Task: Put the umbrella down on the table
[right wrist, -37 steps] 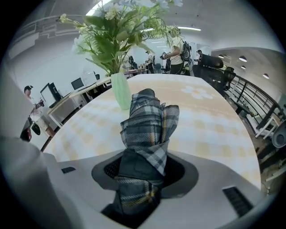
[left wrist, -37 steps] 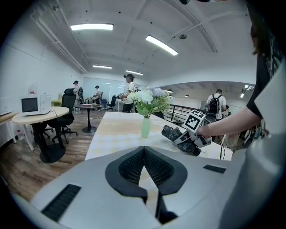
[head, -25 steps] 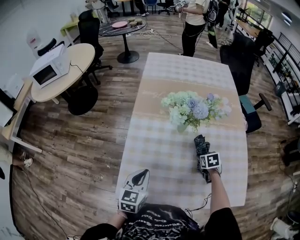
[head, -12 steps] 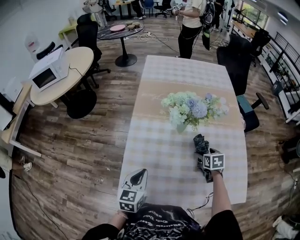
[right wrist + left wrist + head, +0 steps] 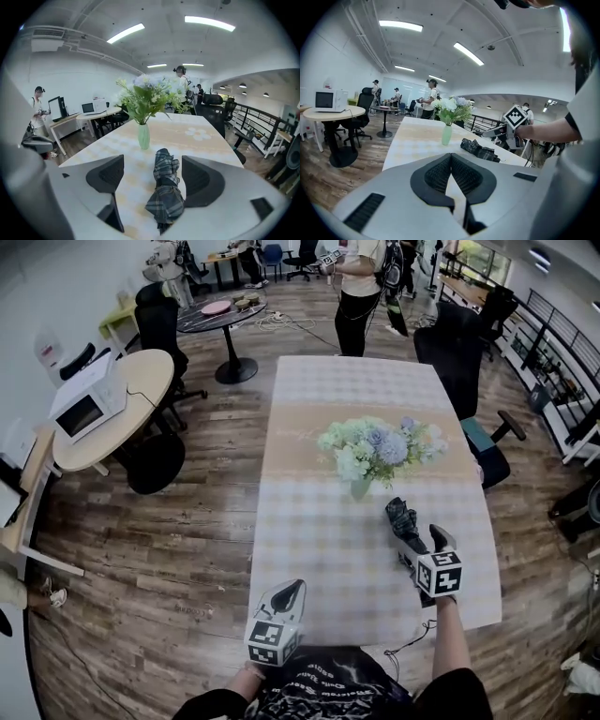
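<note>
The folded plaid umbrella (image 5: 402,525) lies flat on the checked table (image 5: 309,521), just in front of the flower vase (image 5: 362,487). My right gripper (image 5: 425,546) hangs above the umbrella's near end. In the right gripper view the umbrella (image 5: 165,187) shows between the wide jaws of that gripper (image 5: 152,161), and neither pad touches it; the jaws are closing slightly. My left gripper (image 5: 292,590) hovers at the table's near edge with nothing in it. Its pads meet at the tips (image 5: 451,157), and from there the umbrella (image 5: 480,150) shows on the table to its right.
A bouquet (image 5: 377,446) in a green vase stands mid-table. An office chair (image 5: 469,362) sits at the table's right. A round table with a microwave (image 5: 80,413) is off to the left. A person (image 5: 356,277) stands at the far end. A cable (image 5: 408,648) hangs at the near edge.
My right gripper has let go of the umbrella, opened wide and lifted back toward me. The umbrella stays on the table. The left gripper has held still.
</note>
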### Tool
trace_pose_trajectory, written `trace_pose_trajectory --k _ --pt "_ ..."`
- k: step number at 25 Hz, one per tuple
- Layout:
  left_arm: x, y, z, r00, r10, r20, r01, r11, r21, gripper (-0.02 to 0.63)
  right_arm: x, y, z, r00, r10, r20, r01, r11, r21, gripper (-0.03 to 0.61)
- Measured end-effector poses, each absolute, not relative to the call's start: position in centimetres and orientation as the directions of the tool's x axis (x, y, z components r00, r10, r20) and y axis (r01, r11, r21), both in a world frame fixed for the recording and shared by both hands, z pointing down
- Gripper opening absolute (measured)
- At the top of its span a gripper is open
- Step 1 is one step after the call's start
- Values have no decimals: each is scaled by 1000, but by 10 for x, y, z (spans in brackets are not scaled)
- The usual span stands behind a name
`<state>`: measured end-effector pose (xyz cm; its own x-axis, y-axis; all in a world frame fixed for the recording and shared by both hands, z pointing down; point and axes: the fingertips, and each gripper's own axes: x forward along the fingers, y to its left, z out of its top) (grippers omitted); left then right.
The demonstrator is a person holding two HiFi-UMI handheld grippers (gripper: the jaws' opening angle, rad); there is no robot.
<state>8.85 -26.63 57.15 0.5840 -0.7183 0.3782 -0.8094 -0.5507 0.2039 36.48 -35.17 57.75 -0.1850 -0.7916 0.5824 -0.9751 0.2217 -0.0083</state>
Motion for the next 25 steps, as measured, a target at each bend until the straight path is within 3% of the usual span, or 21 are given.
trace_pose_trajectory --k 8,14,25 --pt "93 -255 565 648 -684 336 -759 -616 212 20 320 -291 544 -212 -873 438 -975 219 -35 379" --pt "102 -246 559 708 -641 296 -703 -680 208 20 304 -240 541 -114 -932 345 -991 84 -100 362" --pt "91 -233 568 740 -594 316 -663 -724 191 20 272 -184 569 -25 -928 372 -995 -13 -99 345"
